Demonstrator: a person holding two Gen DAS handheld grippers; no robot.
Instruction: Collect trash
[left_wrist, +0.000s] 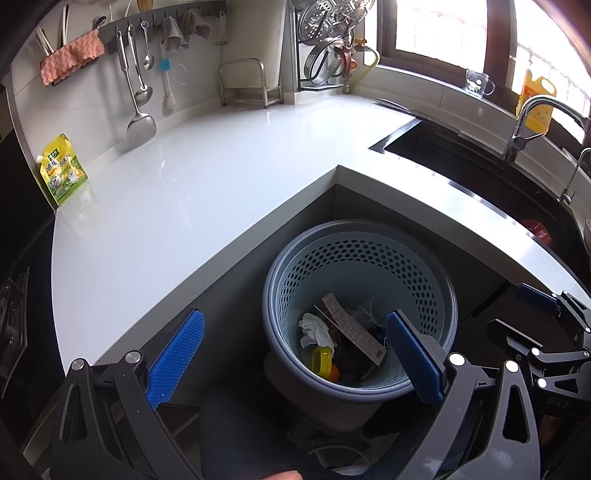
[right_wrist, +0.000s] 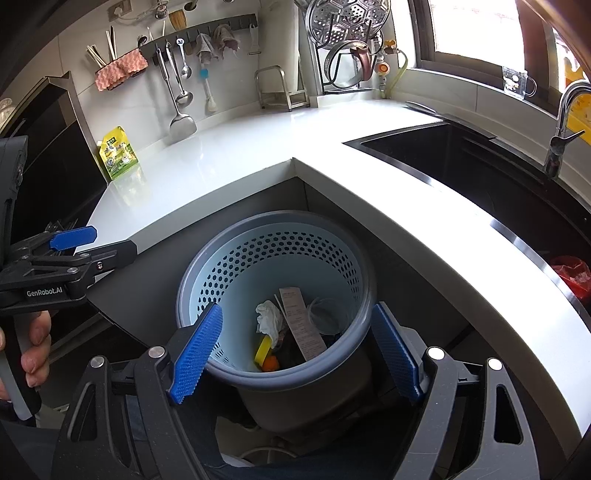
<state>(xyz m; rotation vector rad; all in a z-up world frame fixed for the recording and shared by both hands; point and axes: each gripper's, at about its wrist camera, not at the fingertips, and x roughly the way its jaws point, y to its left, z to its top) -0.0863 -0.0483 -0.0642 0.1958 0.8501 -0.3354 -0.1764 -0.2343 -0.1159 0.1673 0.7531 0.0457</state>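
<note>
From the left wrist we see our left tongs spread wide, empty, over the round grey perforated plastic waste basket below the white bench.

From the right wrist, our right tongs gape likewise above crumpled white tissue inside.

Bin below counter corner, trash inside (receipt topmost), sink right

Trash sits in the bin under the tabletop corner.
The grey bin stands upright; inside lie a crumpled tissue, receipt and yellow cap.
</note>
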